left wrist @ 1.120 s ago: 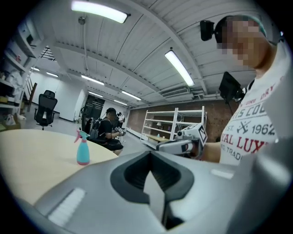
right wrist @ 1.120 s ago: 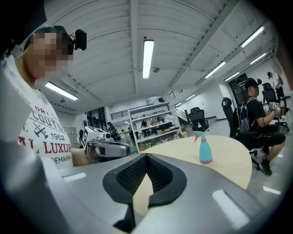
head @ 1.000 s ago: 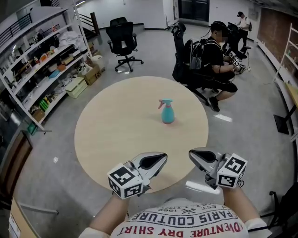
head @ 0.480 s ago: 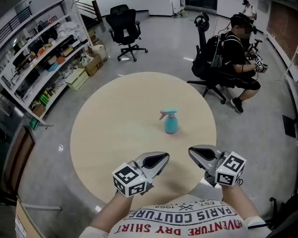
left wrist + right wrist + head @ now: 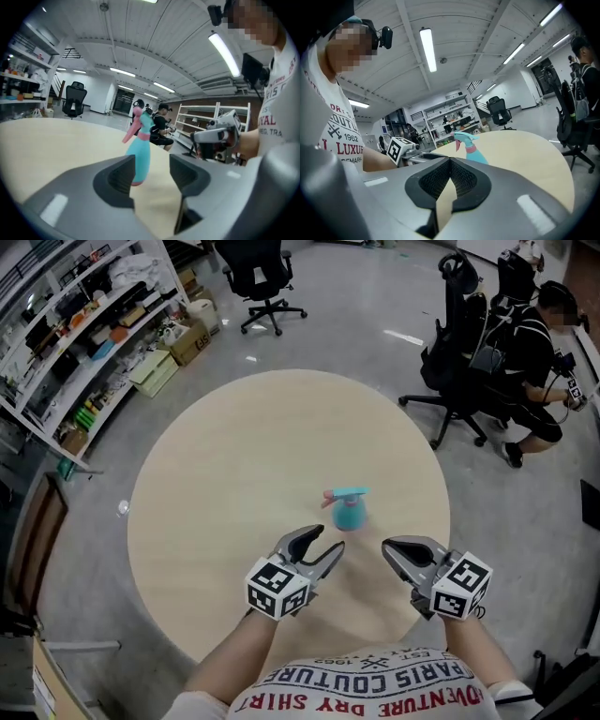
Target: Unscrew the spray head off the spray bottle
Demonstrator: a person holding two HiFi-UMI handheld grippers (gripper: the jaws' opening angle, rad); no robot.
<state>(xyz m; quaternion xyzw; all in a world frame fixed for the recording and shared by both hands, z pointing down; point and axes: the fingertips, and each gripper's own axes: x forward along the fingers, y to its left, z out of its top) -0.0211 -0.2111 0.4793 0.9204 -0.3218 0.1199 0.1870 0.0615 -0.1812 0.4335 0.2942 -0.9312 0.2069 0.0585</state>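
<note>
Our left hand-held gripper (image 5: 324, 546) hovers over the round pale wooden tabletop (image 5: 225, 456); its jaws have just been opening and stand spread, with nothing between them. Just beyond stands the upright teal plastic spray bottle (image 5: 350, 514), its spray head (image 5: 349, 493) on. Our right hand-held gripper (image 5: 394, 547) is pressed together, empty.

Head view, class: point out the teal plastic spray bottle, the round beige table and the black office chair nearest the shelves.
Teal plastic spray bottle (image 5: 351, 514), head view, on its body.
Round beige table (image 5: 225, 474), head view, on bare tabletop.
Black office chair (image 5: 262, 277), head view, on its seat.
</note>
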